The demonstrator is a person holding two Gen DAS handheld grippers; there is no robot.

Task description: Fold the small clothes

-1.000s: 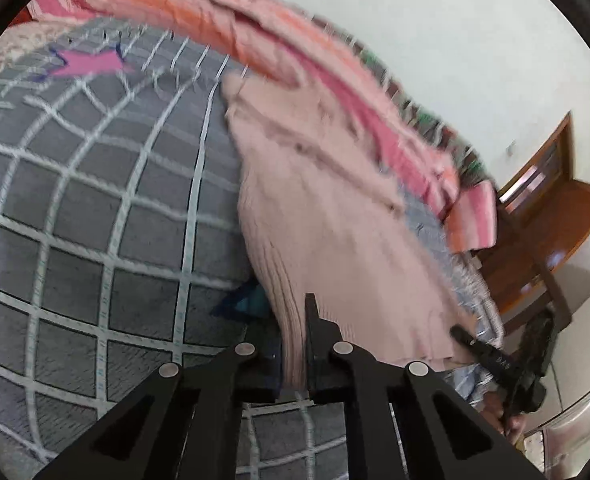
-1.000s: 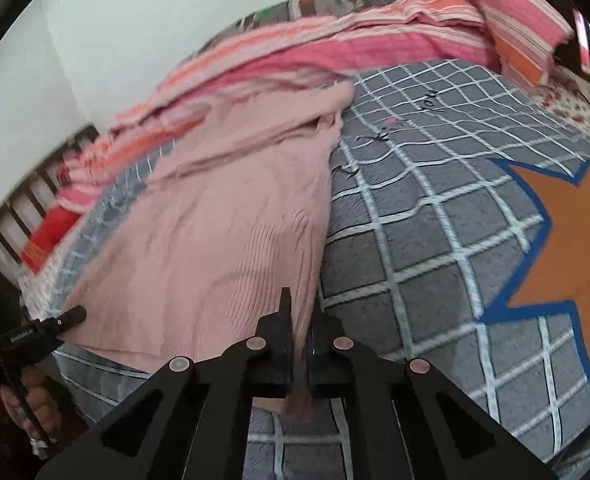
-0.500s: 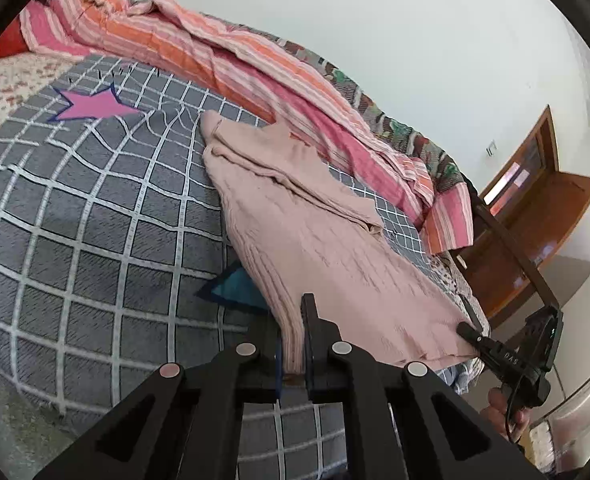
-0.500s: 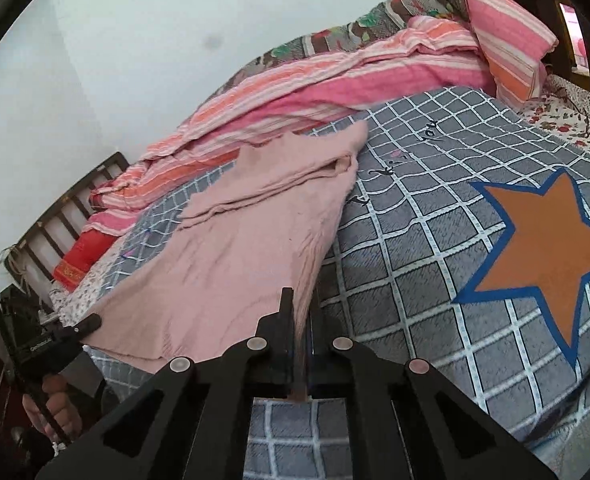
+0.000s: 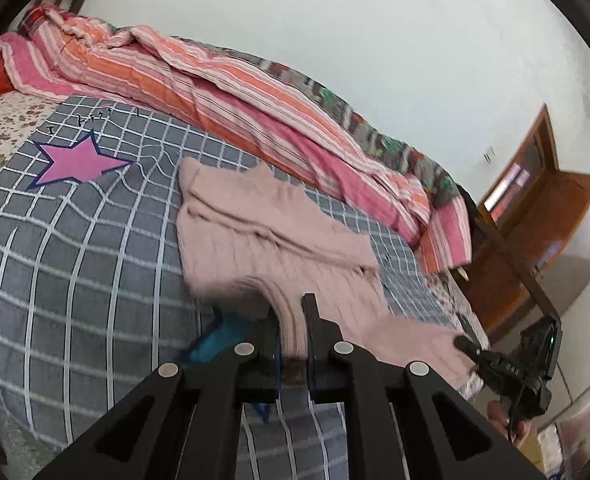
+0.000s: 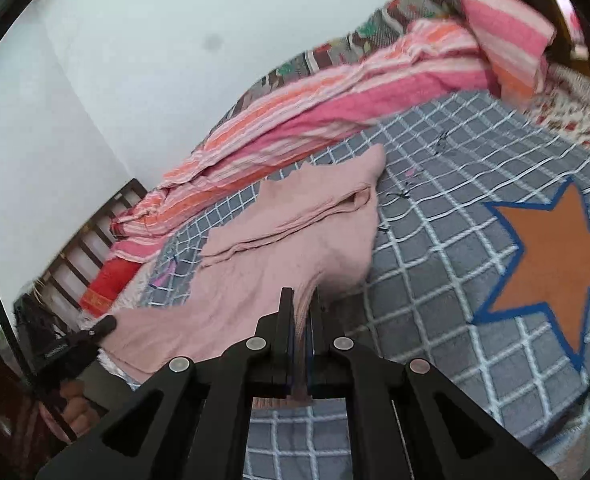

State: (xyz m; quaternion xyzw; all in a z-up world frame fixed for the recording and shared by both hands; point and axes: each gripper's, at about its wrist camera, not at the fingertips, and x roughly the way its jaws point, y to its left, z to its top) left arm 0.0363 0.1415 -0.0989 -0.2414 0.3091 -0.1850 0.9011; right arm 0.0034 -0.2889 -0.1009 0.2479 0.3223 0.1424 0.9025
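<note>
Pink sweater, hem blurred, pinched by closed left gripper and right gripper at six o'clock; checked bedcover beneath.

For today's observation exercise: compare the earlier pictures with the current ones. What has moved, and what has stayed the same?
Both grippers have risen, lifting the near hem of the pink sweater off the grey checked blanket; a shadowed gap now shows under each lifted corner. The left gripper and right gripper stay clamped on the hem as before. The sweater's far end still lies on the blanket, and the striped bedding is unchanged.
</note>
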